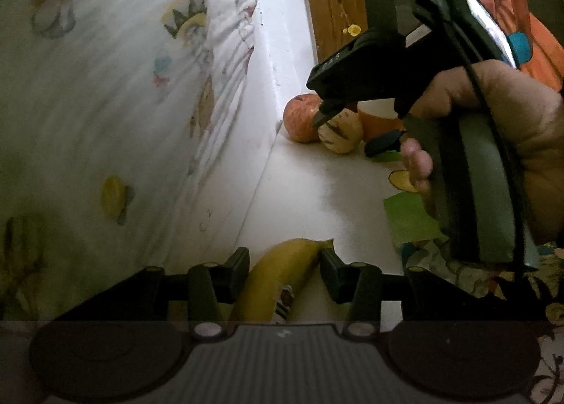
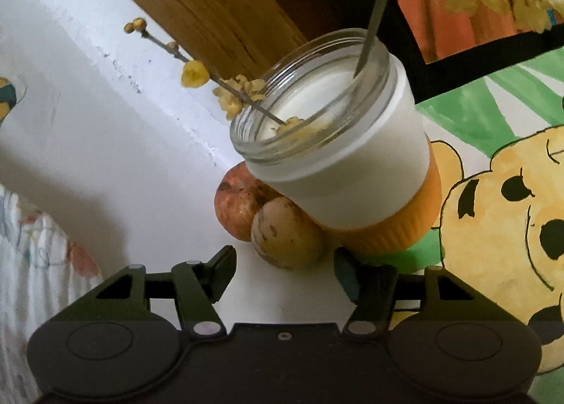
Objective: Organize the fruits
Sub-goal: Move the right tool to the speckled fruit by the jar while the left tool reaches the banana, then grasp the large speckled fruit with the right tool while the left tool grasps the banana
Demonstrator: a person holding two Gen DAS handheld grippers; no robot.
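Note:
My left gripper (image 1: 284, 268) is shut on a yellow banana (image 1: 278, 273) with a sticker, held low over the white table (image 1: 317, 192). Ahead, by the wall, lie a red apple (image 1: 299, 118) and a pale striped round fruit (image 1: 340, 132). My right gripper (image 1: 352, 129) shows in the left wrist view, held by a hand, its jaws open just above the striped fruit. In the right wrist view my right gripper (image 2: 285, 273) is open and empty, with the striped fruit (image 2: 285, 235) just ahead between the fingertips and the apple (image 2: 236, 206) behind it.
A frosted glass jar (image 2: 328, 143) on an orange base (image 2: 387, 228) holds flower twigs, right behind the fruits. A bear-print mat (image 2: 493, 210) covers the table to the right. A white wall (image 2: 105, 104) and a printed cloth (image 1: 105, 104) lie to the left.

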